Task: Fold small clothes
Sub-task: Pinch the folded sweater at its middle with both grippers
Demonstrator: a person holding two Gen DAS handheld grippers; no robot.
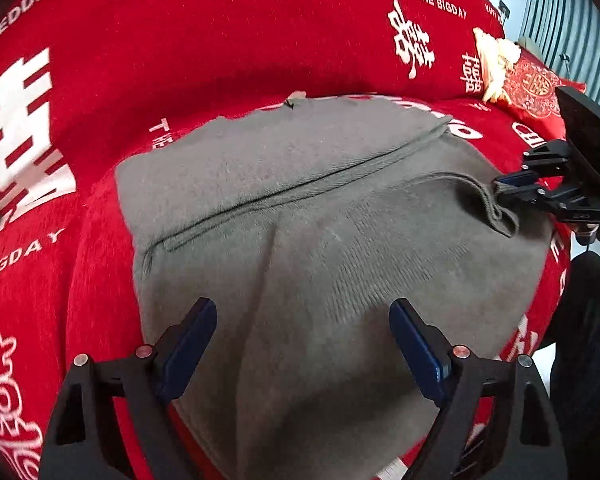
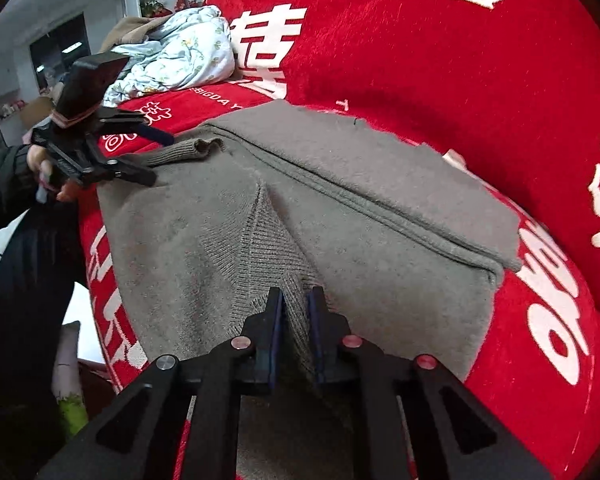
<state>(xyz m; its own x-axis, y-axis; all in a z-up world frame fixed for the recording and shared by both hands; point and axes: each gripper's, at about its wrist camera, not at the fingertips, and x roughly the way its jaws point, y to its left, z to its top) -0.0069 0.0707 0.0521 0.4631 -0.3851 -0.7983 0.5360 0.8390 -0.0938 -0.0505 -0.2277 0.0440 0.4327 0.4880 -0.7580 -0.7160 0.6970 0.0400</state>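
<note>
A grey knit sweater (image 1: 340, 208) lies partly folded on a red cover (image 1: 180, 40), with a long folded edge running across it. My left gripper (image 1: 303, 304) hovers open and wide over the sweater's near part; grey fabric lies under the gap and the pads are not pressing on it. From the right wrist view, the left gripper (image 2: 156, 158) stands at the sweater's far left corner beside a ribbed cuff (image 2: 196, 150). My right gripper (image 2: 296, 294) is shut on a raised ridge of the sweater's (image 2: 380, 208) ribbed knit. It shows at the sweater's right edge (image 1: 508, 190).
The red cover (image 2: 440, 80) carries white lettering and rises into a backrest behind the sweater. A crumpled pale floral cloth (image 2: 180, 56) lies at one end, a cream cloth (image 1: 494, 60) and a red patterned cushion (image 1: 536, 88) at the other. A person's hand (image 2: 40, 160) and dark-clad legs (image 2: 24, 300) stand along the front edge.
</note>
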